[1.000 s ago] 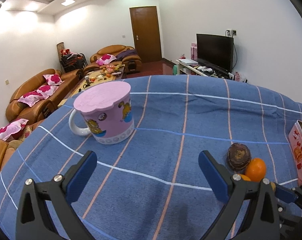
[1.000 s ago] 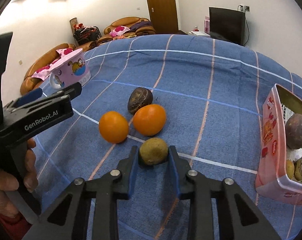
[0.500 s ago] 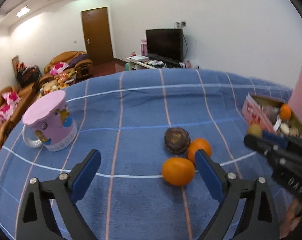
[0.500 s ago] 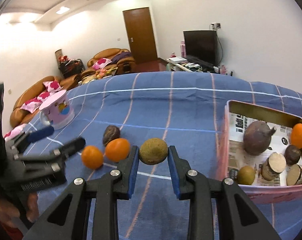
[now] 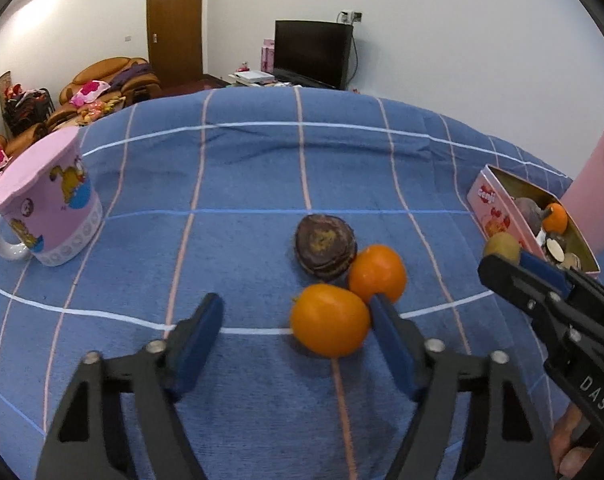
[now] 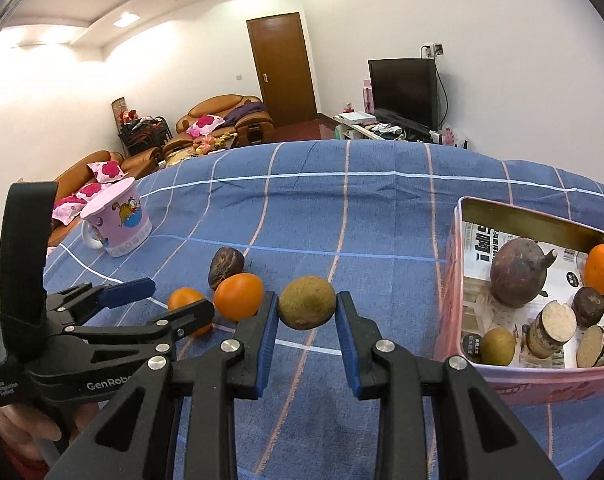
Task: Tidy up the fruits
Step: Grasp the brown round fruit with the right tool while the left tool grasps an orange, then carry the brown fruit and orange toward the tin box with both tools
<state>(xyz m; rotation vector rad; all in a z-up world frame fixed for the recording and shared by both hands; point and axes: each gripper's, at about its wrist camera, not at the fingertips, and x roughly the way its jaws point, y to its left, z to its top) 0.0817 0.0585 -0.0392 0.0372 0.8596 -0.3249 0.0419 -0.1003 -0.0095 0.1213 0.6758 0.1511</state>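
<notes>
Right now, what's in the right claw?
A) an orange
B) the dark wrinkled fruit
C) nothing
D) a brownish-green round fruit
D: in the right wrist view the right claw has both pads pressed on the brownish-green round fruit, held clear of the blue cloth, while the two oranges and the dark wrinkled fruit sit on the cloth.

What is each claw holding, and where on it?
Right claw: brownish-green fruit, pinched at its two sides. Left claw: nothing gripped yet, closing around the near orange.
</notes>
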